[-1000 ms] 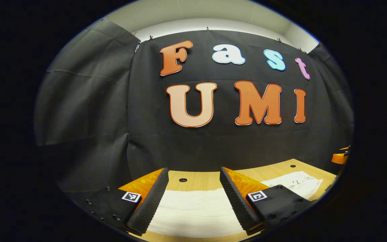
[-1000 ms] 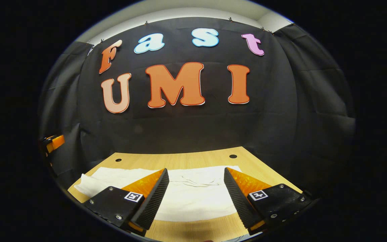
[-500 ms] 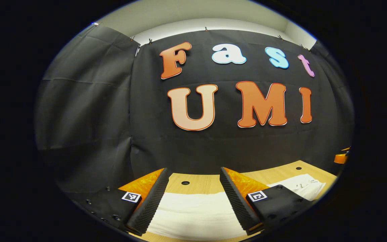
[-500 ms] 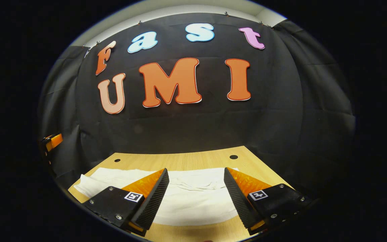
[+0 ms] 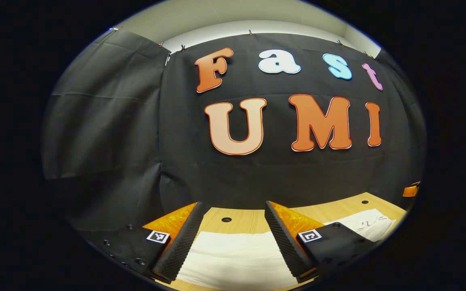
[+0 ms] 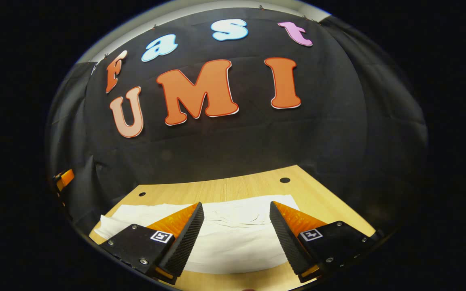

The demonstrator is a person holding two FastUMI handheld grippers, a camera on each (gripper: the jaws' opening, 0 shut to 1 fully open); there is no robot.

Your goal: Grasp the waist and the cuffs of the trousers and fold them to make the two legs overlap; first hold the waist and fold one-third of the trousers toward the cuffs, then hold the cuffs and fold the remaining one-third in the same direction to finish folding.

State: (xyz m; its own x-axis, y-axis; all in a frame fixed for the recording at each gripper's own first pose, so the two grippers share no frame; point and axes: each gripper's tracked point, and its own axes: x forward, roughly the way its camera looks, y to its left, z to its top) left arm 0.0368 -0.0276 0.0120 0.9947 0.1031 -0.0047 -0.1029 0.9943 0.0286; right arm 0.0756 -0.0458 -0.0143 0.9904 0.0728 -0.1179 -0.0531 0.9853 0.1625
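White cloth trousers [image 6: 233, 238] are lying spread flat on the light wooden table [image 6: 233, 188], stretching from the left part of the tabletop toward its right edge, with wrinkles gathering near the middle of the fabric. In the right gripper view, the right gripper [image 6: 236, 232] is hovering above the near edge of the cloth with its two fingers standing wide apart and nothing between them; one finger [image 6: 184, 240] is overlapping the fabric in the picture, though whether it is touching cannot be told. In the left gripper view, the left gripper [image 5: 231, 236] is likewise standing open over the same trousers [image 5: 237, 258], gripping nothing, with a finger [image 5: 285, 238] showing at either side of the white cloth. Farther right in that view, another portion of the fabric is lying on the table [image 5: 253, 220]. Small round dark holes [image 6: 284, 180] are sitting in the tabletop beyond the far edge of the cloth. Black fabric walls are standing behind the table.
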